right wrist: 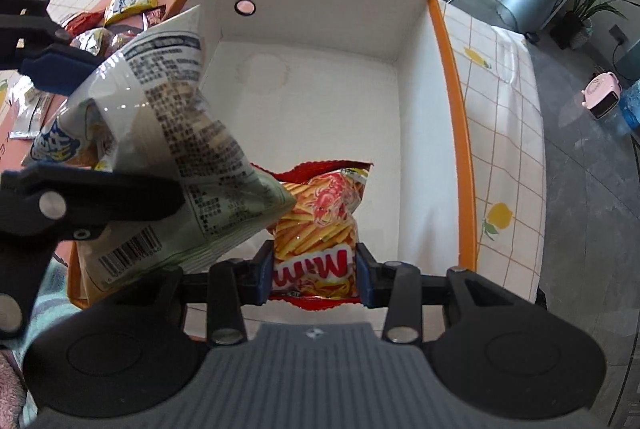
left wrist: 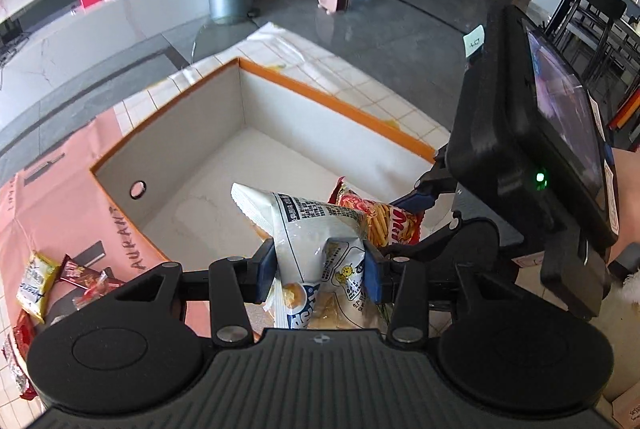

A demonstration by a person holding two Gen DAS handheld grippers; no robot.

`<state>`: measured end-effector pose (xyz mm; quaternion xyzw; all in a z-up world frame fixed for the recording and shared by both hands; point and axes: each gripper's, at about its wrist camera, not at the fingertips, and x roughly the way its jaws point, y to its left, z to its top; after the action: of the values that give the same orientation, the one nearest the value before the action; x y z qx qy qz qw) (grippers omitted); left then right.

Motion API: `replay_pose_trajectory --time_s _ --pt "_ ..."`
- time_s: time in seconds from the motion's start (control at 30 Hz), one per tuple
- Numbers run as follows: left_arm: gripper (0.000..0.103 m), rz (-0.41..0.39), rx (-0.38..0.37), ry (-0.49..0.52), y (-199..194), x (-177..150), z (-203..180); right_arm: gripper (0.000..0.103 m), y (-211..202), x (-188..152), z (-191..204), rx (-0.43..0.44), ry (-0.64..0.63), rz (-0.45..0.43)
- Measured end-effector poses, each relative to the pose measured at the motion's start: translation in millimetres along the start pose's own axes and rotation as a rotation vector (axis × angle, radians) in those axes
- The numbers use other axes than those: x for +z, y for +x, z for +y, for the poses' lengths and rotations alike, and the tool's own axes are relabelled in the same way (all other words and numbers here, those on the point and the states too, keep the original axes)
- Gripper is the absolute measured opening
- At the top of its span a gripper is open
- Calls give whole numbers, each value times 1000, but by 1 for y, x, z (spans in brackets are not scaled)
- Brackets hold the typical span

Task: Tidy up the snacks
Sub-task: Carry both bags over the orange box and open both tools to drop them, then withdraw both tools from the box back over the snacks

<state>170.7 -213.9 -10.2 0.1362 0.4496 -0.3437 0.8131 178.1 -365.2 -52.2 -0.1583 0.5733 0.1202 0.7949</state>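
A white snack bag is pinched between the closed pads of the left gripper, and a red packet of stick snacks is clamped likewise in the right gripper. Both packs are held above the orange-rimmed box (white inside), near one wall. Other snack packets are left on the tablecloth beside the box.

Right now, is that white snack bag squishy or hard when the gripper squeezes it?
Probably squishy: the white snack bag creases and dents where the left gripper pinches it. It looks puffy, so likely light. Its glossy film might be slippery, and whatever is inside could crush.
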Motion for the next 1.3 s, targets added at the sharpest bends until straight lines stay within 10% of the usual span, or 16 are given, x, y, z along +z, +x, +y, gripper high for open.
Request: replay_pose_trajectory --time_s 0.6,0.87,1.3 --pt "53 98 50 55 23 7 -7 46 22 11 -10 -19 -12 94" --pt "76 2 56 64 -14 10 -15 64 -14 0 -9 -86 -5 44" --pt "79 -220 142 5 -100 -20 -11 74 -98 -25 23 -157 168 -282"
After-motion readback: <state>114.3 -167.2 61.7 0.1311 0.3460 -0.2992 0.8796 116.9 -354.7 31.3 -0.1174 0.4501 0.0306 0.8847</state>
